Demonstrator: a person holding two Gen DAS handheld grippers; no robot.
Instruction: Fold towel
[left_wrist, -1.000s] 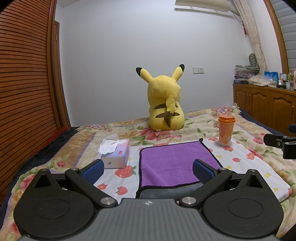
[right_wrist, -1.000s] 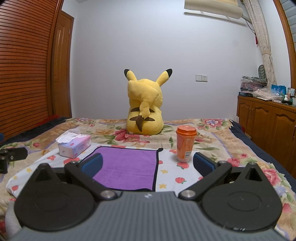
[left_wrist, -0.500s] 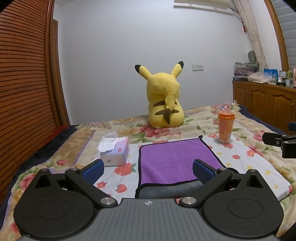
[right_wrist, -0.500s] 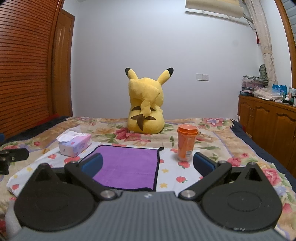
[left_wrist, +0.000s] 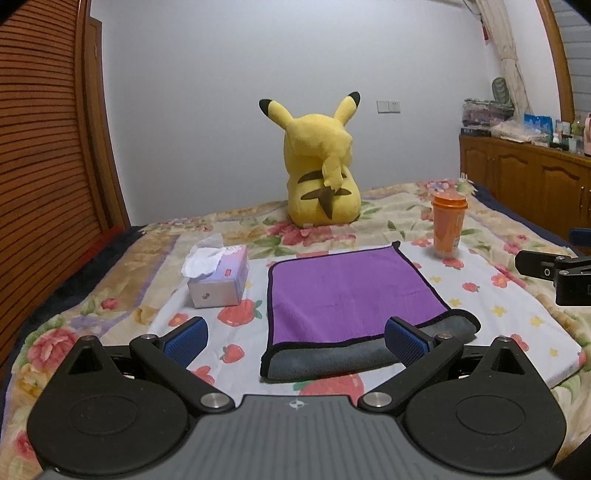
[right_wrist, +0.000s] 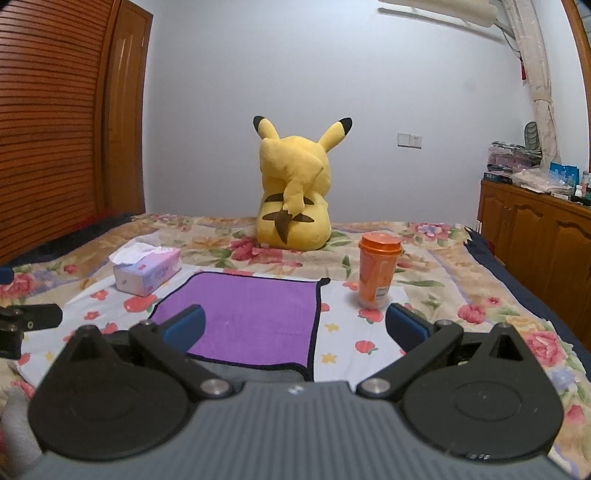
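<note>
The purple microfibre towel with black trim (left_wrist: 343, 291) lies flat on the white strawberry-print cloth (left_wrist: 517, 317) spread over the bed's floral quilt (right_wrist: 443, 266), its near edge turned up to show the grey underside. Your left gripper (left_wrist: 295, 338) hovers over that near edge, fingers spread wide and holding nothing. Your right gripper (right_wrist: 295, 325) is equally wide open and empty, near the towel's near right corner. A pastel tissue box (left_wrist: 219, 277) stands just left of the towel, an orange lidded cup (right_wrist: 378, 275) right of its far corner, a yellow plush toy (right_wrist: 293, 190) beyond.
</note>
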